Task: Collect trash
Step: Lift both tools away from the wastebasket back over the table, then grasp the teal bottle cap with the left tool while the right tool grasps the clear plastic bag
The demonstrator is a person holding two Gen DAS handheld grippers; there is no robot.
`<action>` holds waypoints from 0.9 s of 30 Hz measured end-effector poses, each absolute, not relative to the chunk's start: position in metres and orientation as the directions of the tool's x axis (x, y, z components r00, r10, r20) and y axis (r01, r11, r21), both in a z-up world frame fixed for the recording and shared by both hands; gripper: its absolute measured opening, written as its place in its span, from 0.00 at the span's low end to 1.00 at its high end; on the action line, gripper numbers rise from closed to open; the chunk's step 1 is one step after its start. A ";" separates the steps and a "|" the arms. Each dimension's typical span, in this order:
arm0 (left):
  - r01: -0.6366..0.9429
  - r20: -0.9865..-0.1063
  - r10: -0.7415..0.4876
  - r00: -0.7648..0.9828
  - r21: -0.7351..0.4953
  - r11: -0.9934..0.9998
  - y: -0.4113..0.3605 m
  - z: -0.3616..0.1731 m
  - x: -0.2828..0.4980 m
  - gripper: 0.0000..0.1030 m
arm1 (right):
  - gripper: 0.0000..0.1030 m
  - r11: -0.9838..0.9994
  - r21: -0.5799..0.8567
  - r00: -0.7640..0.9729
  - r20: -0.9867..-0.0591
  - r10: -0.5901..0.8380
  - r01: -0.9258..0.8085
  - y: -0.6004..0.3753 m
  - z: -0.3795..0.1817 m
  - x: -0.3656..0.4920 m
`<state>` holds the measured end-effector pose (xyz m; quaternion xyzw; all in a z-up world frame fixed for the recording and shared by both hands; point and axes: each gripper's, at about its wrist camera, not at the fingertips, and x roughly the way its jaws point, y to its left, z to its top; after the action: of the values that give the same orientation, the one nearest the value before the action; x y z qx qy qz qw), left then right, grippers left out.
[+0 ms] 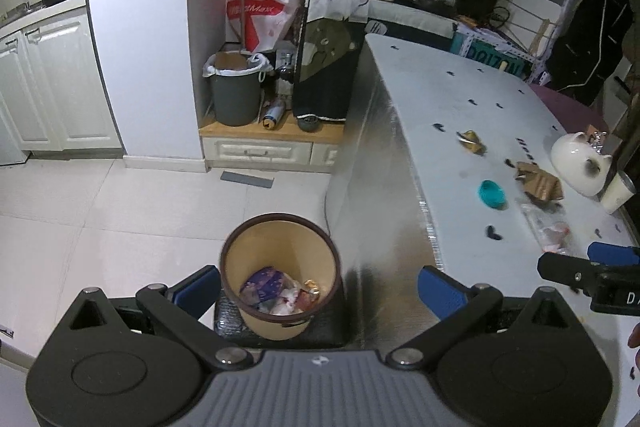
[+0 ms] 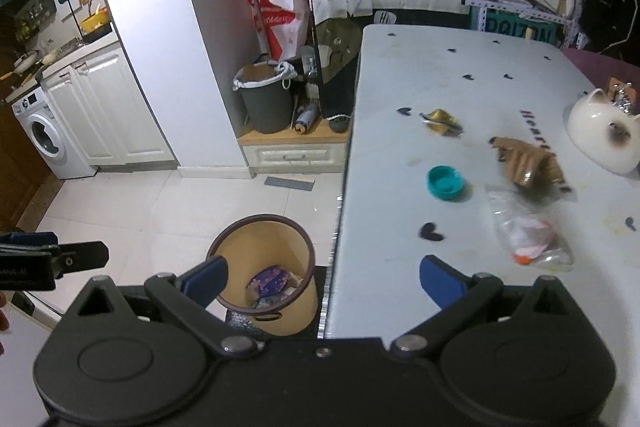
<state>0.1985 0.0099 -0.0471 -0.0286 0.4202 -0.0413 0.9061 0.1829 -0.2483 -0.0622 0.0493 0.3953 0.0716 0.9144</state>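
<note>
A tan waste bin with a dark rim stands on the floor beside the white table; wrappers lie inside it. My left gripper hovers open and empty over the bin. My right gripper is open and empty too, straddling the table's edge with the bin below its left finger. On the table lie a teal cap, a gold wrapper, crumpled brown paper and a clear plastic bag. Each gripper shows at the edge of the other's view, the right gripper and the left gripper.
A white cat-shaped pot and a cup stand at the table's right side. A grey lined bin sits on a low wooden ledge by the wall. White cabinets and a washing machine lie far left across open tiled floor.
</note>
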 end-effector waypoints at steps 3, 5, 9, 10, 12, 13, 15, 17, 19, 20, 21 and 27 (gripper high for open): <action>0.044 -0.752 -0.092 0.652 -0.083 0.996 -0.014 -0.044 0.191 1.00 | 1.00 0.984 0.144 0.686 -0.706 0.178 -0.107 -0.270 -0.058 0.177; 0.038 -0.748 -0.091 0.658 -0.088 0.995 -0.030 -0.044 0.186 1.00 | 1.00 0.983 0.142 0.690 -0.701 0.181 -0.114 -0.286 -0.056 0.173; 0.028 -0.744 -0.090 0.663 -0.095 0.995 -0.063 -0.046 0.179 1.00 | 1.00 0.983 0.133 0.699 -0.691 0.183 -0.126 -0.316 -0.053 0.167; 0.026 -0.743 -0.090 0.664 -0.097 0.995 -0.069 -0.047 0.177 1.00 | 1.00 0.983 0.132 0.700 -0.690 0.183 -0.127 -0.324 -0.053 0.166; 0.020 -0.741 -0.093 0.665 -0.106 0.994 -0.085 -0.048 0.175 1.00 | 1.00 0.983 0.131 0.701 -0.688 0.185 -0.132 -0.339 -0.053 0.165; 0.019 -0.741 -0.093 0.665 -0.108 0.994 -0.091 -0.048 0.174 1.00 | 1.00 0.982 0.132 0.702 -0.687 0.188 -0.134 -0.347 -0.053 0.166; 0.014 -0.739 -0.093 0.667 -0.113 0.994 -0.106 -0.049 0.173 1.00 | 1.00 0.983 0.130 0.703 -0.687 0.184 -0.131 -0.361 -0.055 0.167; 0.012 -0.739 -0.093 0.668 -0.114 0.993 -0.118 -0.050 0.174 1.00 | 1.00 0.984 0.127 0.706 -0.685 0.178 -0.125 -0.374 -0.057 0.167; 0.016 -0.739 -0.098 0.666 -0.117 0.993 -0.129 -0.052 0.177 1.00 | 1.00 0.983 0.135 0.706 -0.685 0.182 -0.122 -0.388 -0.061 0.170; 0.018 -0.741 -0.100 0.664 -0.118 0.993 -0.134 -0.053 0.178 1.00 | 1.00 0.984 0.136 0.705 -0.686 0.178 -0.116 -0.394 -0.063 0.172; 0.022 -0.743 -0.102 0.662 -0.117 0.993 -0.140 -0.055 0.181 1.00 | 1.00 0.985 0.136 0.705 -0.688 0.173 -0.109 -0.402 -0.065 0.174; 0.062 -0.743 -0.119 0.659 -0.104 0.993 -0.163 -0.063 0.204 1.00 | 1.00 0.987 0.134 0.700 -0.695 0.161 -0.094 -0.435 -0.085 0.190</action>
<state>0.2039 -0.1634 -0.0629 -0.0350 0.4100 -0.0496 0.9101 0.1898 -0.4353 -0.0847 0.0439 0.3808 0.0693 0.9210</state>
